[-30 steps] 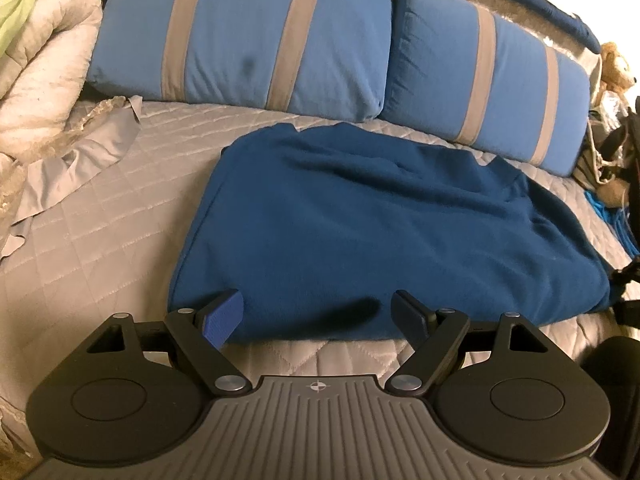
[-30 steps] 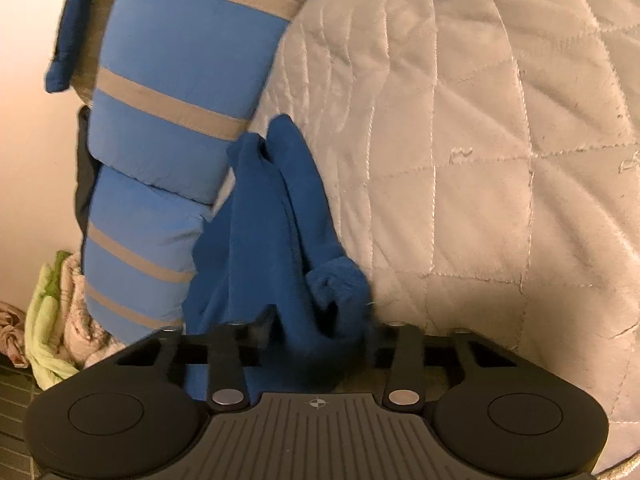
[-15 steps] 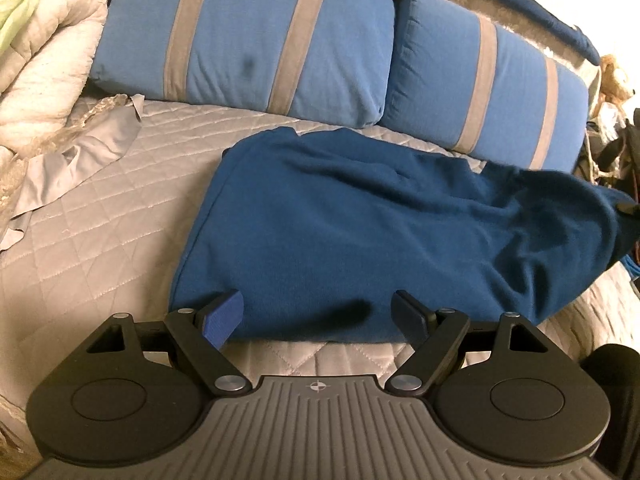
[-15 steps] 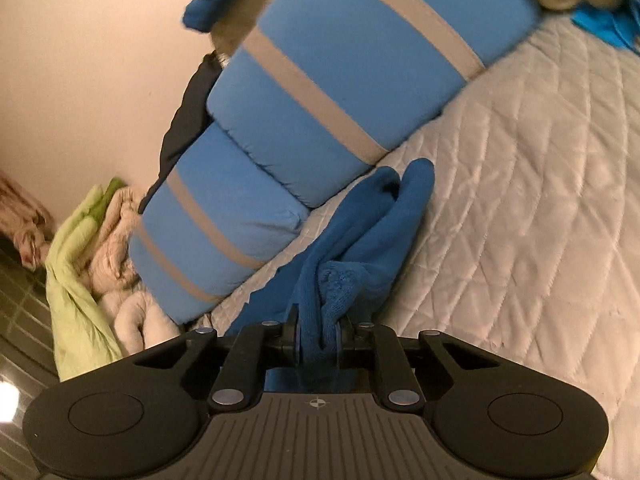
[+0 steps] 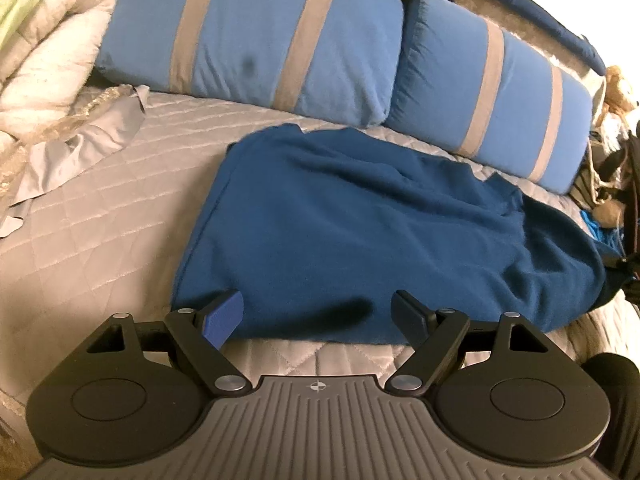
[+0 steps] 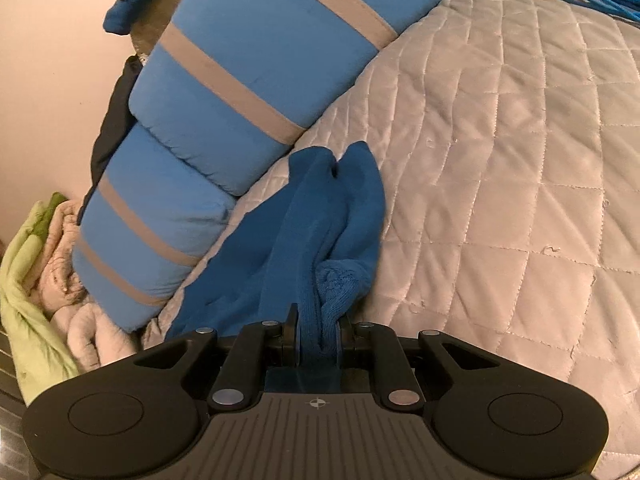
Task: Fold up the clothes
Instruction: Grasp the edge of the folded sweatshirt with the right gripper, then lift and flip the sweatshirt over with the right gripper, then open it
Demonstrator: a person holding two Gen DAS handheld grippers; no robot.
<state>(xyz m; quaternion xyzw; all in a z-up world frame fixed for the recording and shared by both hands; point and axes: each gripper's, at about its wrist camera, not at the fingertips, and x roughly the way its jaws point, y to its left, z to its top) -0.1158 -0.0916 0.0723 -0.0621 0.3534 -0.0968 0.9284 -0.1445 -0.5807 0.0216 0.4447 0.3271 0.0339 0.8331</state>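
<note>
The left gripper [image 5: 318,316] hangs just over the near edge of the blue sweater [image 5: 360,240], and its two fingers stand wide apart with nothing between them. The sweater is dark blue and soft, lying mostly flat on the grey quilted bed [image 5: 100,240]. Its near edge is fairly straight, its left edge runs clean up to a corner, and its top has gentle wrinkles. The right side is bunched and lifted a little. There the right gripper [image 6: 318,334] has its fingers pressed close together on a thick fold of the sweater [image 6: 320,232], with a ribbed knit bit showing right at the grip. The cloth runs away from that gripper in long folds toward the pillows. To the left of the sweater there is a wide stretch of bare quilt, and on the right gripper's far side the quilt is open too. Behind the sweater, two blue pillows with grey stripes [image 5: 256,40] lie in a row, just past its far edge. A rumpled pale blanket [image 5: 48,60] sits far off in the left corner.
</note>
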